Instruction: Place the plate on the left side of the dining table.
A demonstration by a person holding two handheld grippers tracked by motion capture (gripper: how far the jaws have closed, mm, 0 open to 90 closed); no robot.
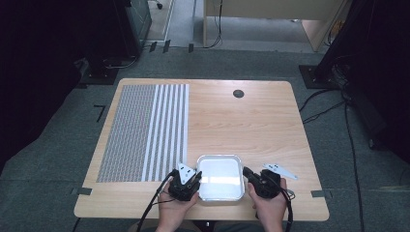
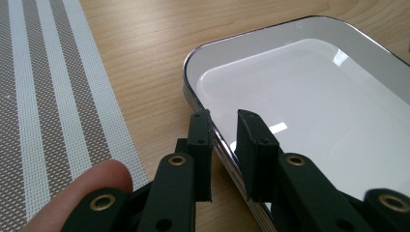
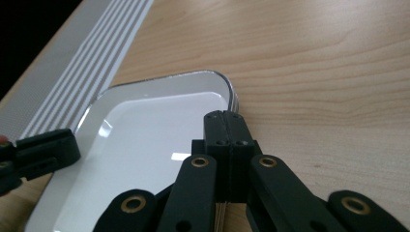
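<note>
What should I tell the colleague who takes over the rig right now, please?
Left gripper: fingers straddle the left rim of the white tray, one inside, one outside, with a gap showing; no firm grip yet.
Right gripper: shut on the tray's right rim.
Tray: flat on the wooden table, near the front edge, just right of the striped mat.
Done: both grippers placed at opposite rims.
Left: probably close the left fingers, then lift with both hands.
</note>
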